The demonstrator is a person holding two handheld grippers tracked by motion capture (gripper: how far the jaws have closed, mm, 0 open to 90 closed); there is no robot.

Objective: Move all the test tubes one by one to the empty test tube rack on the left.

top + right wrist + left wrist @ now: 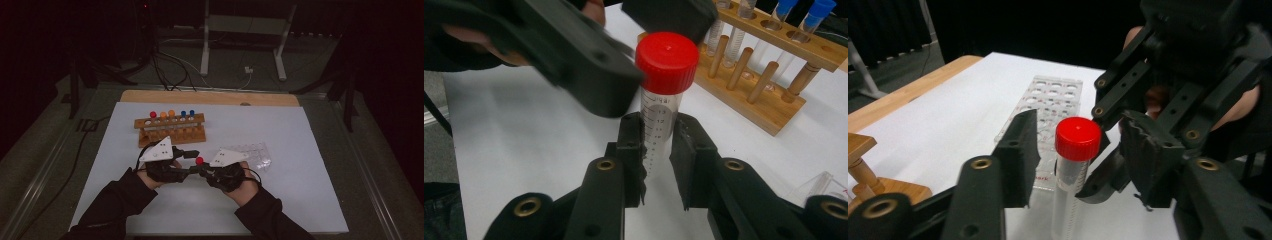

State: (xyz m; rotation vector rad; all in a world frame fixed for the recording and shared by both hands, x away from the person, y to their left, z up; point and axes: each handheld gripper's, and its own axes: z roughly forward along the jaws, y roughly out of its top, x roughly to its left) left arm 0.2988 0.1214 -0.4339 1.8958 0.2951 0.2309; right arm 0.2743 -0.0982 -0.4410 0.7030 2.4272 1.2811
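High view overhead facing forward, tool views close, sharing red-capped tube

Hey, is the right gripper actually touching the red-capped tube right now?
Touching. In the right gripper view the right gripper has both black jaws pressed against the clear body of the red-capped tube, with no gap on either side.

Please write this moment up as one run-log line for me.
right gripper: shut on red-capped tube, upright | left gripper: open around red cap | wooden rack: behind | clear tray: right
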